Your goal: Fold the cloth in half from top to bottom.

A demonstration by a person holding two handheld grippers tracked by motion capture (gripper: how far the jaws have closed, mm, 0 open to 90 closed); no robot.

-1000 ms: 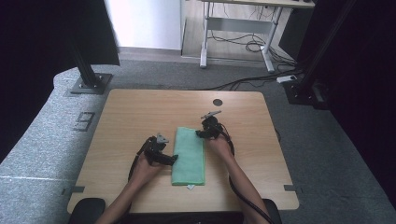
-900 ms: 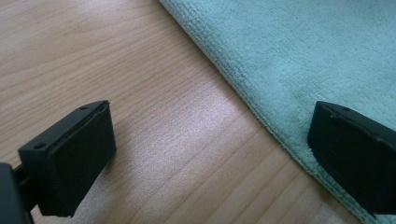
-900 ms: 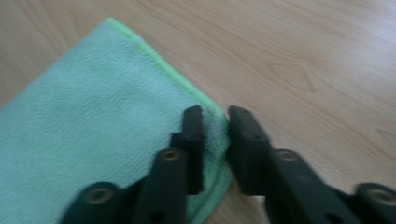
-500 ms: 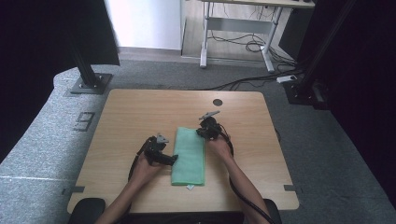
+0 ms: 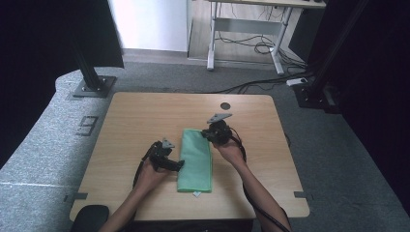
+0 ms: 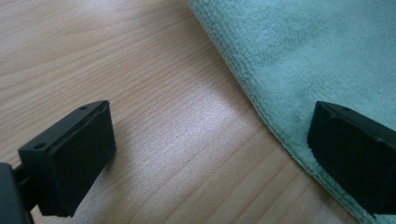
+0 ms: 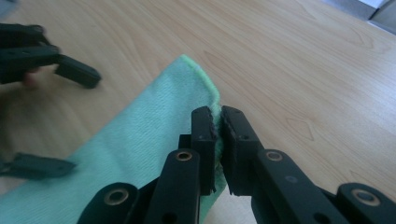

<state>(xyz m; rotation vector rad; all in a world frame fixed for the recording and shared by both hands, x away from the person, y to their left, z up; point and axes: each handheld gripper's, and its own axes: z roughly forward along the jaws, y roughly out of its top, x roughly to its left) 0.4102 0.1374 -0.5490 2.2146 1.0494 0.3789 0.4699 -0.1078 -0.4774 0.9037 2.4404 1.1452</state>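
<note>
We see the green cloth (image 5: 196, 159) lying folded in a long strip at the middle of the desk (image 5: 140, 121), running from twelve to six o'clock. At its far corner, near one o'clock, the right hand-held gripper (image 5: 212, 134) has its jaws having just closed, pinched tight on the cloth's edge; in the right gripper view (image 7: 218, 140) we see the fringe caught between the pads and the corner lifted off the wood. At nine o'clock of the cloth sits the left hand-held gripper (image 5: 180, 165), jaws spread wide and holding nothing; in the left gripper view (image 6: 210, 144) one jaw hangs over bare wood, the other over the cloth's hem (image 6: 299, 70). A dark round hole (image 5: 225, 105) marks the desk at twelve o'clock, well apart from the cloth. Beyond the desk, cables (image 5: 251, 46) sprawl on the floor under another table's legs (image 5: 211, 34).
</note>
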